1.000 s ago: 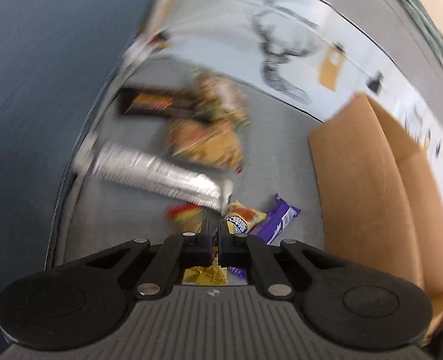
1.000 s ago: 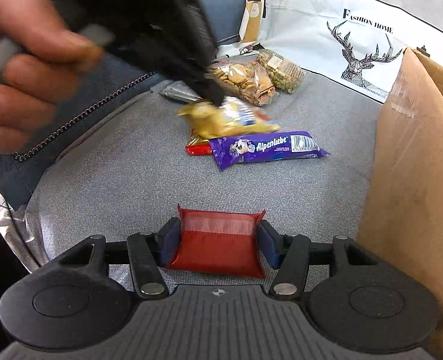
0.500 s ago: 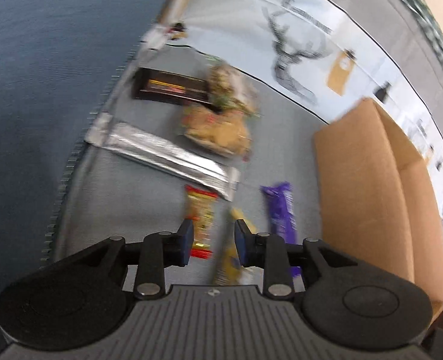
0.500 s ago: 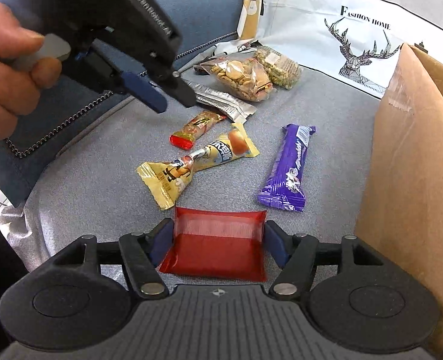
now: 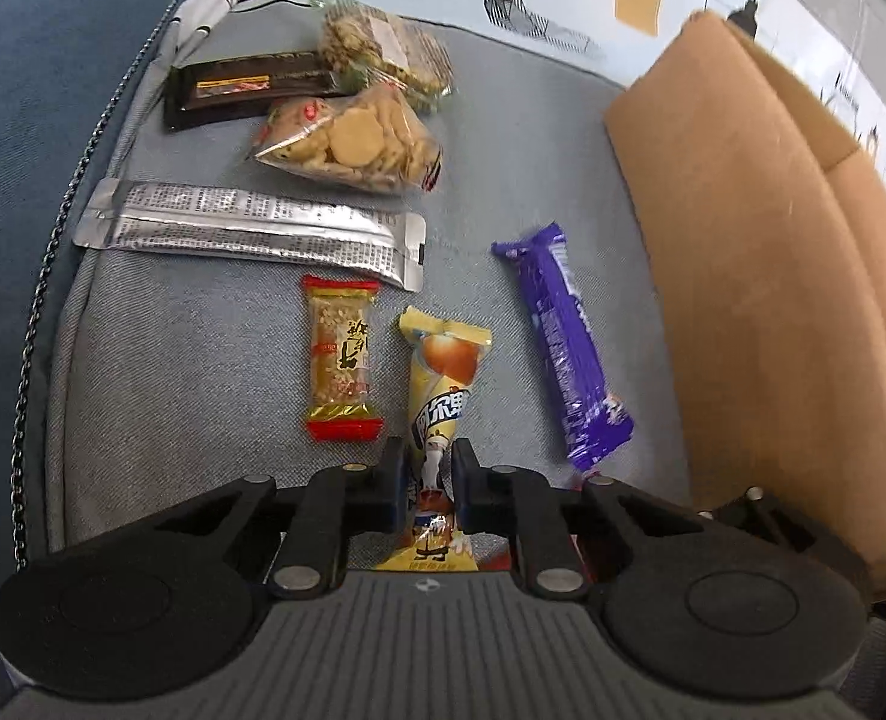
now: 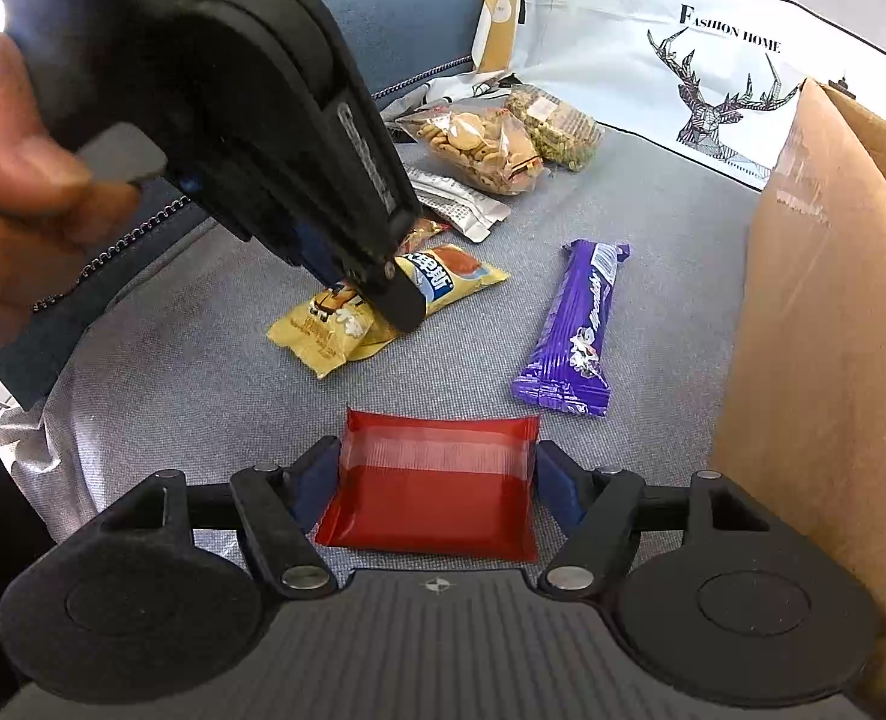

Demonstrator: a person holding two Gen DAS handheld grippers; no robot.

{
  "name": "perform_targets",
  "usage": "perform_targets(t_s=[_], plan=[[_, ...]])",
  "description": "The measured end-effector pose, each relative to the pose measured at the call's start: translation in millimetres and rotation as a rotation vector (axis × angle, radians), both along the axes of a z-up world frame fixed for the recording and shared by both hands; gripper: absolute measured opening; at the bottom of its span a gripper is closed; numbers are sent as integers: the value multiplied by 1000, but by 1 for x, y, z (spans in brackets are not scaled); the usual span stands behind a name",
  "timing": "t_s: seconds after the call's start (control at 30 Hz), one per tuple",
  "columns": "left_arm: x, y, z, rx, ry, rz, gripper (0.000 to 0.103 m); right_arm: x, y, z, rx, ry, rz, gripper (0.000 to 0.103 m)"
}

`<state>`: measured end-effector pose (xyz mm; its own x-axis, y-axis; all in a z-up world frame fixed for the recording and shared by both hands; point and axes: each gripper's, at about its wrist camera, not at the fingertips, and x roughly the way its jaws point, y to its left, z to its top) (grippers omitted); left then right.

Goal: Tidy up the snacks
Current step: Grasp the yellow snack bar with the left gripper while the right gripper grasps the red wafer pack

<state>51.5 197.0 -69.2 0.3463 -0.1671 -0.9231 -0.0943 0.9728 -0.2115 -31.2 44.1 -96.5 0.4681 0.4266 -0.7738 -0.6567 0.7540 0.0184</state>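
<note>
Since the earlier frame my left gripper (image 5: 430,477) has swung down over the yellow wafer packet (image 5: 443,396), which lay skewed beside the purple bar (image 5: 566,348) and now runs straight between the jaws; the purple bar has turned from lying crosswise to pointing away from me. The cardboard box (image 5: 761,276) stands open at the right of the grey cushion (image 5: 173,372), and the snacks all lie on that cushion, none yet in the box as far as I can see. The left jaws are closing with the yellow packet between them, nearly pinching its narrow tail, though I judge the pads are not yet pressing. The risk there is a thin grip on crinkly film near one end: the packet could slip or swing out when I lift. My right gripper (image 6: 437,474) straddles the red packet (image 6: 431,486), its jaws opening and standing just clear of both edges, so it is released; if I lift now it stays behind. The two grippers sit near each other and could clash. Readable writing: "FASHION HOME" beside a stag drawing on the white fabric (image 6: 731,30), "Alpenliebe", I think, on the purple bar, Chinese characters on the yellow packet and the small peanut bar (image 5: 341,360), fine print on the silver sachet (image 5: 251,231) too small to read.
</note>
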Motion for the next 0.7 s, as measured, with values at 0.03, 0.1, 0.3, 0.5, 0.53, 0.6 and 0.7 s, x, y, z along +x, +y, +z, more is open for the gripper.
perform_targets(t_s=[0.03, 0.1, 0.3, 0.5, 0.53, 0.6, 0.7], plan=[[1, -1, 0, 8, -4, -5, 17, 0, 0, 0, -2, -2, 0, 72], [2, -5, -1, 17, -12, -16, 17, -1, 1, -1, -4, -6, 1, 72], [3, -6, -2, 20, -25, -31, 9, -4, 1, -1, -7, -26, 9, 67], [0, 0, 12, -52, -88, 19, 8, -11, -1, 5, -4, -92, 23, 56], [-2, 1, 15, -61, -102, 30, 8, -13, -2, 7, -1, -107, 25, 56], [-5, 6, 23, -76, -137, 58, 8, -17, -3, 11, 2, -144, 30, 56], [-12, 14, 37, -109, -208, 115, 8, -24, -5, 18, 10, -193, 36, 55]])
